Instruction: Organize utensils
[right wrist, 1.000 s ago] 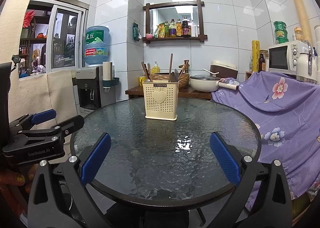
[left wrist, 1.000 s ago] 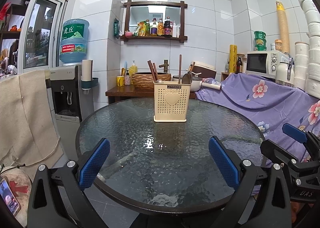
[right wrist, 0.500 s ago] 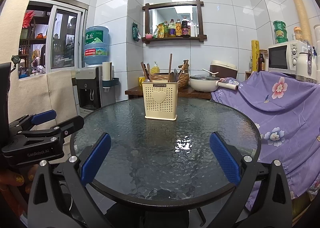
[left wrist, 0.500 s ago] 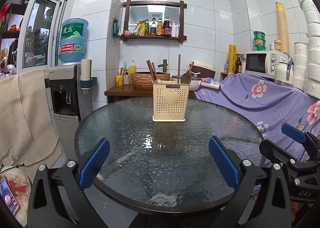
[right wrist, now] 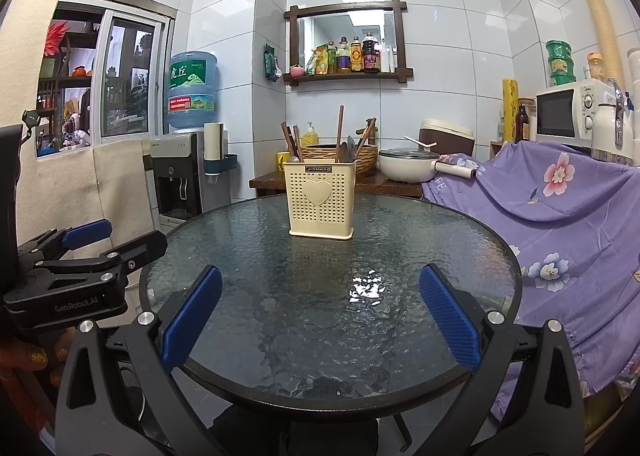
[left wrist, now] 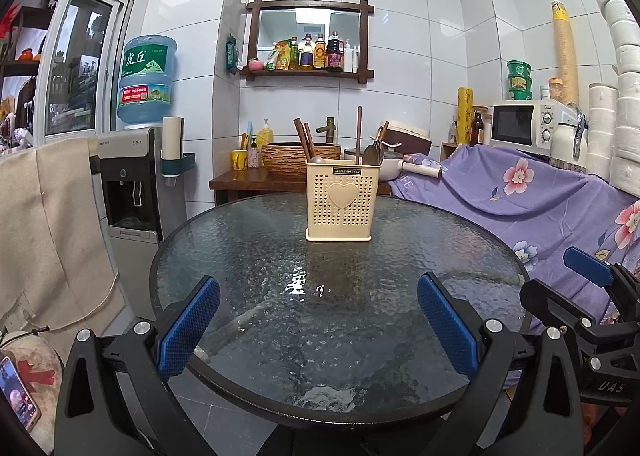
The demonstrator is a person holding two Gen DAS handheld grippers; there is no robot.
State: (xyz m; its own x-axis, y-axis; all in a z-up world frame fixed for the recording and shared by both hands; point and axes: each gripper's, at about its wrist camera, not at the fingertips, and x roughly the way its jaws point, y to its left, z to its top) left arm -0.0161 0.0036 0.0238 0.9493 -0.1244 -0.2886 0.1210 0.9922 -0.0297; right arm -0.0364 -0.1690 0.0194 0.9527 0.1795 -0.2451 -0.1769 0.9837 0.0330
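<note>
A cream perforated utensil holder (left wrist: 341,206) with a heart on its front stands upright at the far side of the round glass table (left wrist: 248,256). It also shows in the right wrist view (right wrist: 320,199). Chopsticks (left wrist: 302,137) and dark spoons (left wrist: 372,153) stick out of its top. My left gripper (left wrist: 318,326) is open and empty, low over the near table edge. My right gripper (right wrist: 320,318) is open and empty, beside it at the same distance from the holder. Each gripper appears at the edge of the other's view.
A purple flowered cloth (left wrist: 532,191) covers furniture right of the table, under a microwave (left wrist: 528,123). A water dispenser (left wrist: 132,179) stands to the left. A wooden side table (left wrist: 256,179) with a woven basket and a pot stands behind.
Both views have shifted very slightly; the holder sits a touch to the left in each. Both grippers stay open and empty.
</note>
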